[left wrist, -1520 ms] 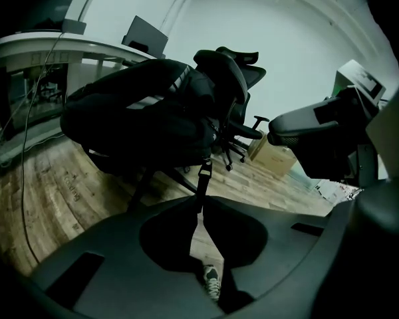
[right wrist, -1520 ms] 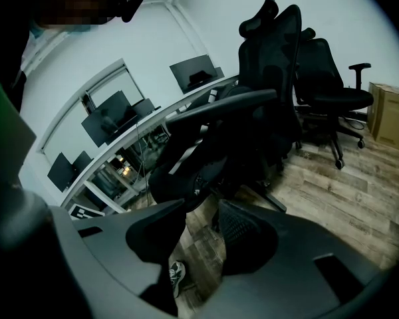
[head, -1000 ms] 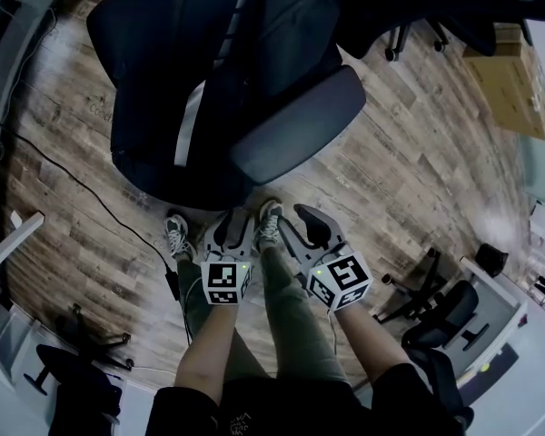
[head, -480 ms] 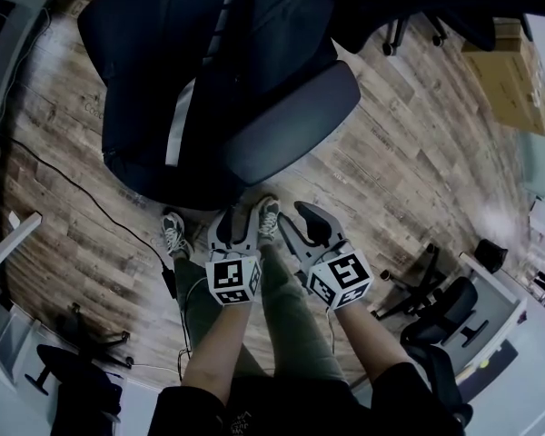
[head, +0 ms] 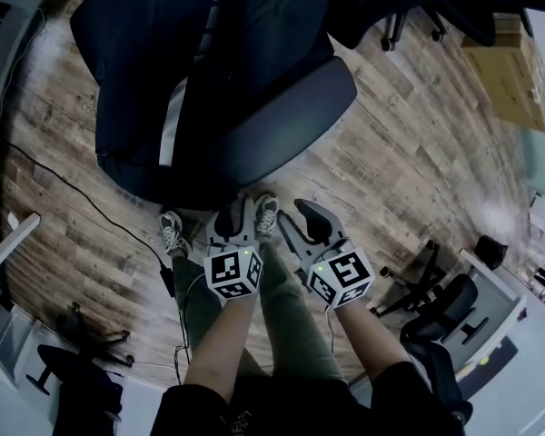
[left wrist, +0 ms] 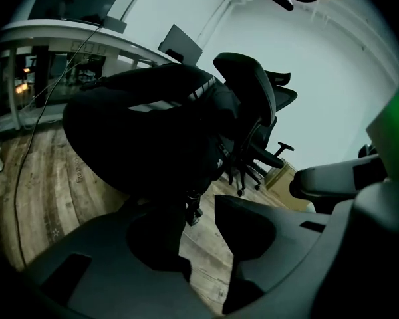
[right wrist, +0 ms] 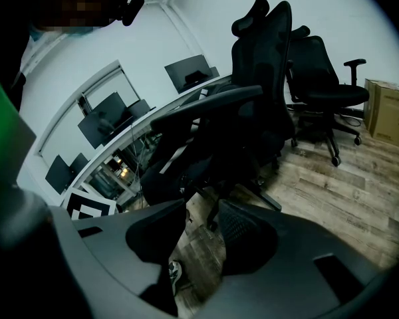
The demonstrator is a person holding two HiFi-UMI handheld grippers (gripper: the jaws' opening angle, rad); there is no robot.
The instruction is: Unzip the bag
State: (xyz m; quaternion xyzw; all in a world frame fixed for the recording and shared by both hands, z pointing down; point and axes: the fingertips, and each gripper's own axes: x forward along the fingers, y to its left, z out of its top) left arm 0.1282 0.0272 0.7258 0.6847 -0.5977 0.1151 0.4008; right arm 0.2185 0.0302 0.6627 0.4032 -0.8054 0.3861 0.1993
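Dark bag [head: 136, 71] slumped across office chair [head: 295, 121] seat, top cut off by frame edge, zipper lost in shadow. Apart from it, over open wooden floor [head: 409, 153]: left hand-held gripper [head: 234, 225], jaws partly apart and just closing slightly, nothing between them; right hand-held gripper [head: 298, 223] likewise parted, empty.

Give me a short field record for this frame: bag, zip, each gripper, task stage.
bag: dark bag lying on office chair
zip: too dark to make out
left gripper: jaws apart, just closed slightly, nothing between them, short of the bag
right gripper: jaws apart, empty, short of the bag
stage: unzipping not started
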